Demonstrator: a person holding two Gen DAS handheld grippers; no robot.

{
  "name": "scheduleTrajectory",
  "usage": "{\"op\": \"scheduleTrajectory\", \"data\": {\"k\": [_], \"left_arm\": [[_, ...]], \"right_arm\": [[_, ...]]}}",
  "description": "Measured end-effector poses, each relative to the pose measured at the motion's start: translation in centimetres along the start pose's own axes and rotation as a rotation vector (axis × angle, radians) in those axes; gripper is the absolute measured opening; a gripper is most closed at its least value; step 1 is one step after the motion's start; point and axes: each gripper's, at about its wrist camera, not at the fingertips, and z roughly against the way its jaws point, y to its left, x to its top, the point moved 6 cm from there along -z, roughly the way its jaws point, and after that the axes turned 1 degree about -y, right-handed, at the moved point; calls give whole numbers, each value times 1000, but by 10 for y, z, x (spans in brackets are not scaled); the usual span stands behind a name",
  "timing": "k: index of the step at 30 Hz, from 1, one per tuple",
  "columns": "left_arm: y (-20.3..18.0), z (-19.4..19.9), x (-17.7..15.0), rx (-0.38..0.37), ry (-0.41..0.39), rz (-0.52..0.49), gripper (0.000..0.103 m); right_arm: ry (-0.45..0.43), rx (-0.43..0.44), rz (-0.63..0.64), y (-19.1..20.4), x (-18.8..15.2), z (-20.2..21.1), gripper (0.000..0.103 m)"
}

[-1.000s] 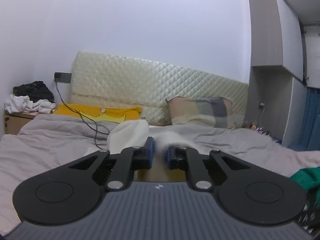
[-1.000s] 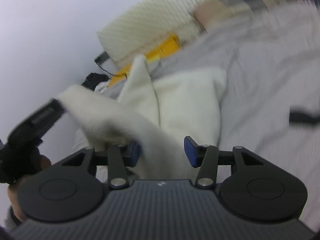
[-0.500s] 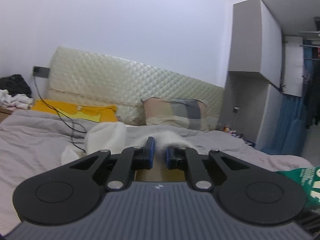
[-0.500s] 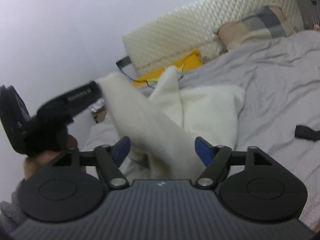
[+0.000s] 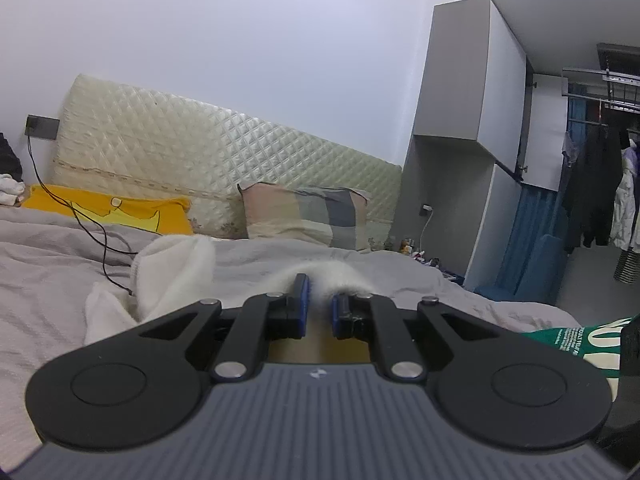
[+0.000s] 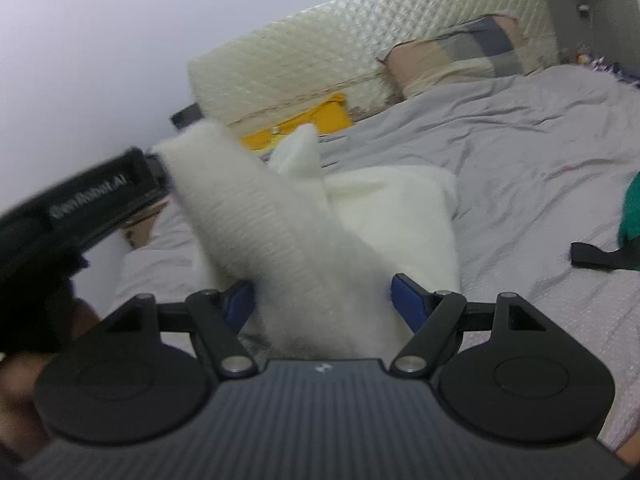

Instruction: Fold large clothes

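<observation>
- White garment (image 6: 384, 208): a thick, fleecy piece lying on the grey bed sheet (image 6: 520, 152), its body near the left side of the bed; one ribbed band is lifted off it and runs from my left gripper toward my right one
- Left gripper (image 5: 318, 304): clenched on a fold of the white garment; seen from the right wrist view (image 6: 92, 196) it holds the band's far end up in the air
- Right gripper (image 6: 320, 296): jaws spread wide, the band passing between them; I cannot tell whether either pad touches the cloth
- Handling, as I judge it: soft, limp and light, bulky rather than slippery; it will sag between holds, so I would take it at the ribbed edge or a corner, not mid-panel
- Change from half a second ago: the right jaws stand wider, the band sits closer and fills more of the gap; the left grip is unchanged while its view has swung right, toward the wardrobe (image 5: 472, 88)
- Far side: plaid pillow (image 5: 304, 216) and yellow cloth (image 5: 112, 210) against the quilted headboard (image 5: 200, 152)
</observation>
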Motion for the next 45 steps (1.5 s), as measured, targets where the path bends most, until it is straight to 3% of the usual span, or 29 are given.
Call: {"op": "scheduleTrajectory", "data": {"k": [6,11,13,21,25,28,34,40,45], "left_arm": [[2,-3,-1,4,10,9,13],[1,-8,-5,4,17,23,13],[1,-9,-4,2,13,23,13],[-3,-8,-5,-4,10,15,13],[-2,-9,-6,-5,8,8,13],[0,-9,-6,-3,5,8,13],[3,-9,-7,-9,7,21,13],[3,-9,-6,-12,8,22,13],[3,-7,-7,9,-5,13,13]], "right_arm": [[-153,-137,-172,-14,4,16,75],[-234,-152,-140,-14,10,39,76],[-227,-163,-117,-16,7,42,76],[-11,-150,-142,-36,-27,26,77],[29,-168,-112,-34,-39,29,77],[25,-159,-33,-18,-41,27,76],[-67,-126,89,13,-37,33,76],[-94,-186,35,5,-33,19,76],[-226,-305,9,-9,-20,18,76]]}}
